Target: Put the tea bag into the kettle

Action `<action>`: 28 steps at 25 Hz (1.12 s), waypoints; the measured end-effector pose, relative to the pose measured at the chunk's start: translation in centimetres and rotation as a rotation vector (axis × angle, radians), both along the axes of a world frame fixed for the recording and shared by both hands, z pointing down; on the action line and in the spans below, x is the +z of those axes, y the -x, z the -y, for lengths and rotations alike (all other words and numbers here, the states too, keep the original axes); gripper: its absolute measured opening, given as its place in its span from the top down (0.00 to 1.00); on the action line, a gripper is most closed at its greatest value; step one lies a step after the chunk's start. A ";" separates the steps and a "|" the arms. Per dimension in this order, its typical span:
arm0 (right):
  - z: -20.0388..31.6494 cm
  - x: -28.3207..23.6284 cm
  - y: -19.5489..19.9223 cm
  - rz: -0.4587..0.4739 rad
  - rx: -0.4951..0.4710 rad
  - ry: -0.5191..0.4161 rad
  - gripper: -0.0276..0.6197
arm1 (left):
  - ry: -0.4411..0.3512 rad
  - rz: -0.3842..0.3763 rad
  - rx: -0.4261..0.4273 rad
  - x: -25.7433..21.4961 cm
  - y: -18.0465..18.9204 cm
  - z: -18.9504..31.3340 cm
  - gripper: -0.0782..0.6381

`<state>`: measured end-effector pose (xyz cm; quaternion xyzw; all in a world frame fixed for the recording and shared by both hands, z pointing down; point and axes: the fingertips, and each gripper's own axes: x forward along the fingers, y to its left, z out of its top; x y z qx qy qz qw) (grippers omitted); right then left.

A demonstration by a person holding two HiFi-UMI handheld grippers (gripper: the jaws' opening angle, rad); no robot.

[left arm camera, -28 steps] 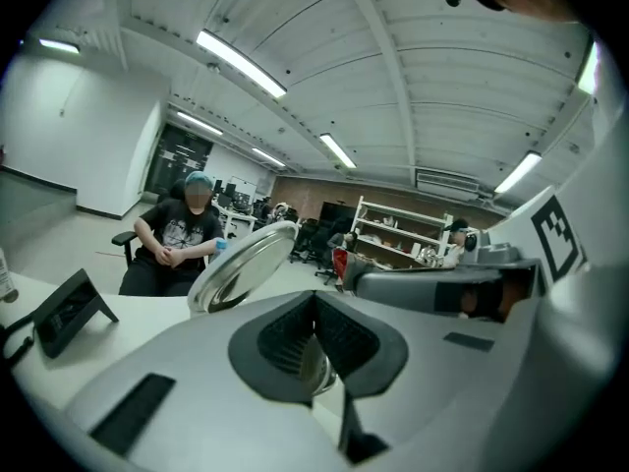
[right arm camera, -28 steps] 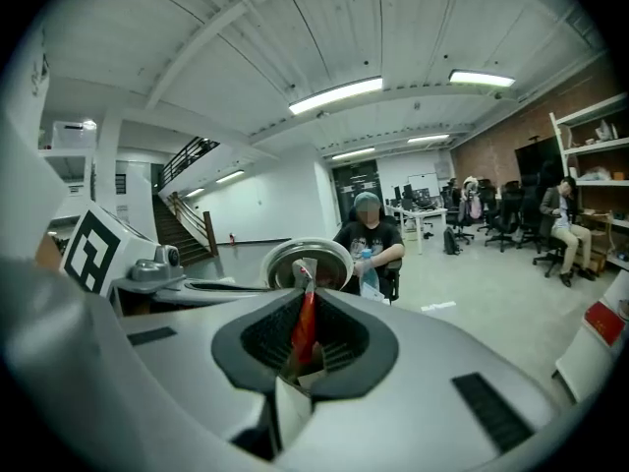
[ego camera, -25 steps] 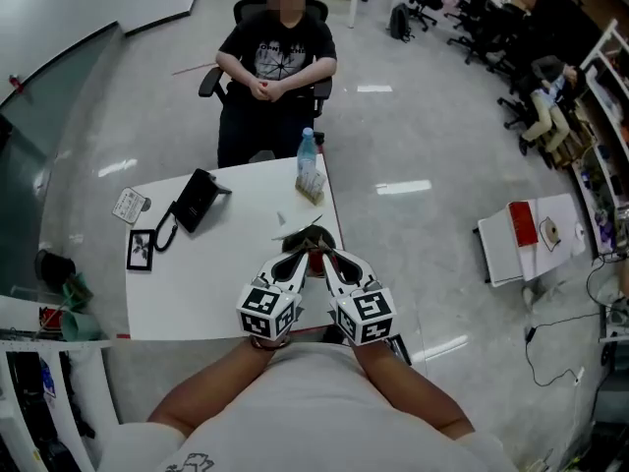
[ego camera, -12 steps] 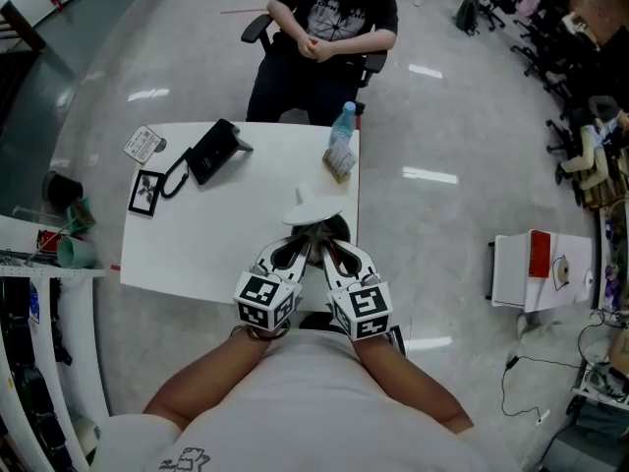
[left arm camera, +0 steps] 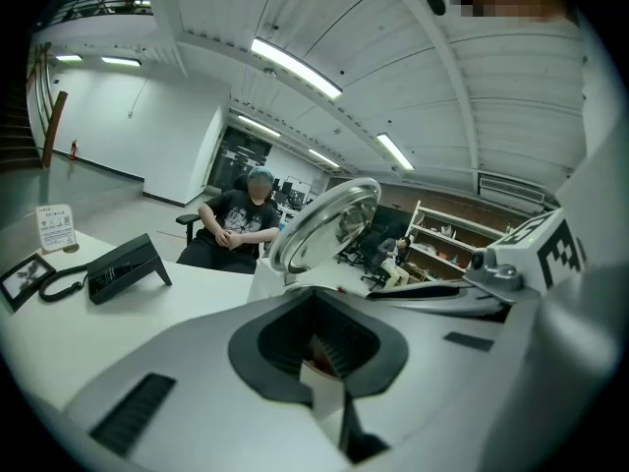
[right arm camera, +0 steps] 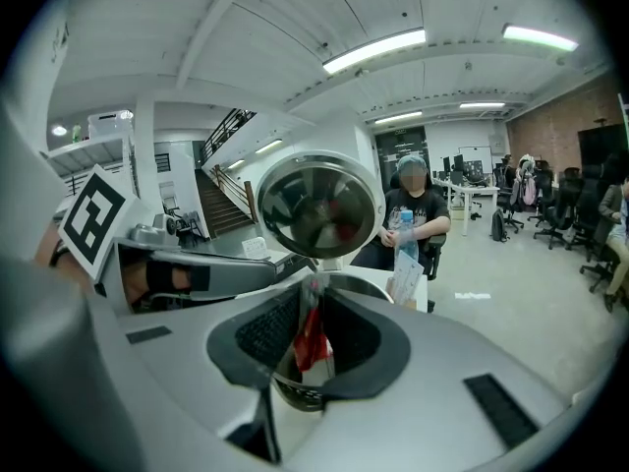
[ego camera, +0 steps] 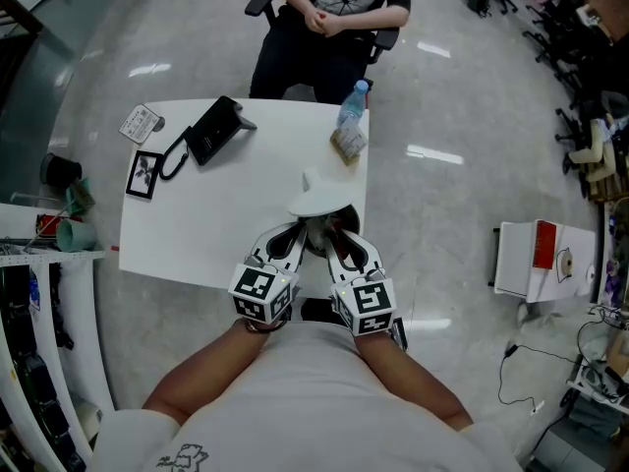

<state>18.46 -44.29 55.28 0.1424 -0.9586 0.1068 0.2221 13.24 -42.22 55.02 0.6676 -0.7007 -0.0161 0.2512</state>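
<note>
The kettle (ego camera: pixel 332 220) stands near the table's right front edge with its round lid (ego camera: pixel 316 203) tipped open. Both grippers meet just over its mouth. In the right gripper view a red and white tea bag (right arm camera: pixel 308 347) hangs between the jaws of my right gripper (right arm camera: pixel 313 323) above the kettle's rim (right arm camera: pixel 362 289) and strainer. Those jaws are opening, and the pads still look to be touching the bag. The shiny lid (right arm camera: pixel 319 205) rises behind. My left gripper (left arm camera: pixel 316 334) is shut on a white paper slip (left arm camera: pixel 324 397). From overhead, the left gripper (ego camera: pixel 303 236) and right gripper (ego camera: pixel 332 236) sit side by side.
On the white table (ego camera: pixel 226 234) are a black desk phone (ego camera: pixel 211 131), a small photo frame (ego camera: pixel 142 173), a card (ego camera: pixel 138 123), a water bottle (ego camera: pixel 352 106) and a small pack (ego camera: pixel 346 144). A person (ego camera: pixel 339 8) sits across the table. The kettle is close to the table's right edge.
The head view has swung, so the table now sits higher and further left. Both grippers stay together over the open kettle, a little closer to its mouth.
</note>
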 end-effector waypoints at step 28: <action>-0.7 -2.2 -2.8 0.096 -0.096 -0.011 0.94 | -0.012 0.065 -0.032 -1.8 -4.2 -0.3 0.88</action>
